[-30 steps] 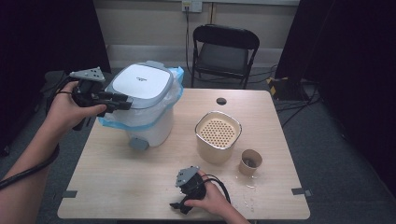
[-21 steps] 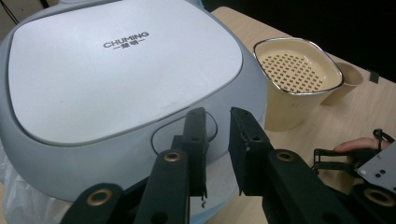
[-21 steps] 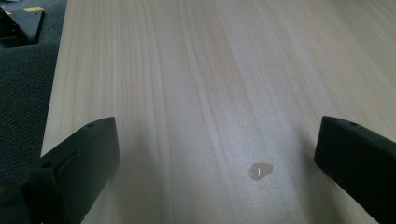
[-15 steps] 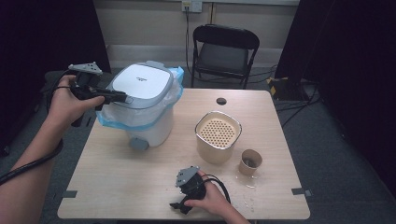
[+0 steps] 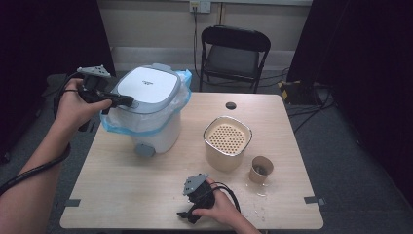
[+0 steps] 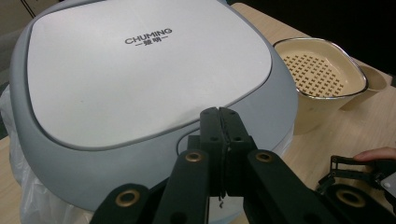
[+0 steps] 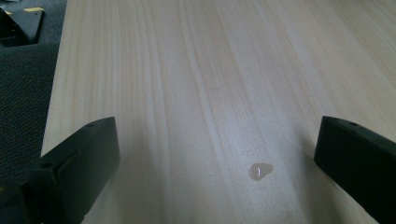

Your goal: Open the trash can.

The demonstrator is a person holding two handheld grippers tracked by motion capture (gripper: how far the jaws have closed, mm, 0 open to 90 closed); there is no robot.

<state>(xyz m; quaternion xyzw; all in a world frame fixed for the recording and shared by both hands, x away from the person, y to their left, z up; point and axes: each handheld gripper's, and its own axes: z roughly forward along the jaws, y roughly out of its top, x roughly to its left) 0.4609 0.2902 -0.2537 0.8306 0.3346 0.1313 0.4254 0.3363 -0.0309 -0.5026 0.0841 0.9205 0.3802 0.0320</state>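
A white bin (image 5: pixel 155 127) with a grey-rimmed lid (image 5: pixel 146 87) and a blue bag liner stands at the table's back left. My left gripper (image 5: pixel 129 101) is shut, its tips resting at the lid's near-left rim. In the left gripper view the closed jaws (image 6: pixel 222 119) lie over the lid's grey edge (image 6: pixel 261 116), with nothing between them. My right gripper (image 5: pixel 187 213) rests on the table near the front edge. In the right gripper view it (image 7: pixel 219 158) is wide open over bare wood, above a small water drop (image 7: pixel 260 171).
A cream container (image 5: pixel 227 141) with a perforated insert stands right of centre, with a brown paper cup (image 5: pixel 262 168) beside it. Small spill marks dot the table (image 5: pixel 126 190) by the cup. A black folding chair (image 5: pixel 234 51) stands behind the table.
My left gripper has shifted slightly up and to the right, onto the lid's rim. The right gripper has stayed where it was.
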